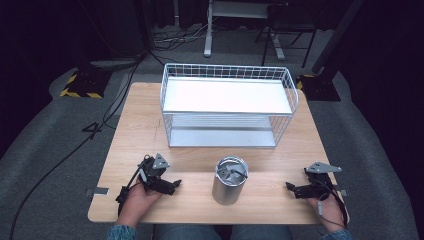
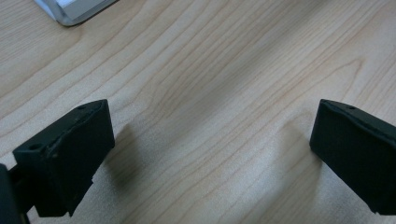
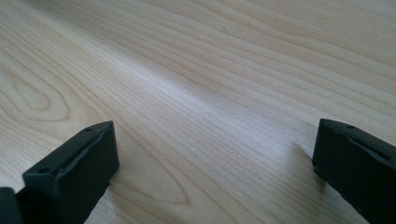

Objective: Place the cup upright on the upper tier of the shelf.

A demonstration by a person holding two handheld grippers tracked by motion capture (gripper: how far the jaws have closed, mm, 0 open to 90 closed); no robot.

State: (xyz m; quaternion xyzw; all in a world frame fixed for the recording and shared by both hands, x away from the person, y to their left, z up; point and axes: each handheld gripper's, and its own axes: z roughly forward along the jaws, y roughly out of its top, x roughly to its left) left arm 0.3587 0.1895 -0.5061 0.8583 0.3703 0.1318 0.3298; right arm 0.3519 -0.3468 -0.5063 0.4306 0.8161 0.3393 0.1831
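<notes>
A stainless steel tumbler (image 1: 229, 182) with a lid stands upright at the front centre of the wooden table (image 1: 140, 130). My left gripper (image 1: 172, 186) rests low on the table to the tumbler's left and points toward it, held by a hand. In the left gripper view the left gripper (image 2: 212, 116) has its jaws wide apart over bare wood, with nothing between them. My right gripper (image 1: 292, 189) sits near the front right edge, aimed left at the tumbler. In the right gripper view the right gripper (image 3: 215, 128) is likewise open and empty.
A white wire rack (image 1: 225, 114) with two shelves stands at the back centre of the table; its base corner (image 2: 74, 11) shows in the left gripper view. Cables and stand legs lie on the floor beyond the table. Bare wood lies between the rack and the tumbler.
</notes>
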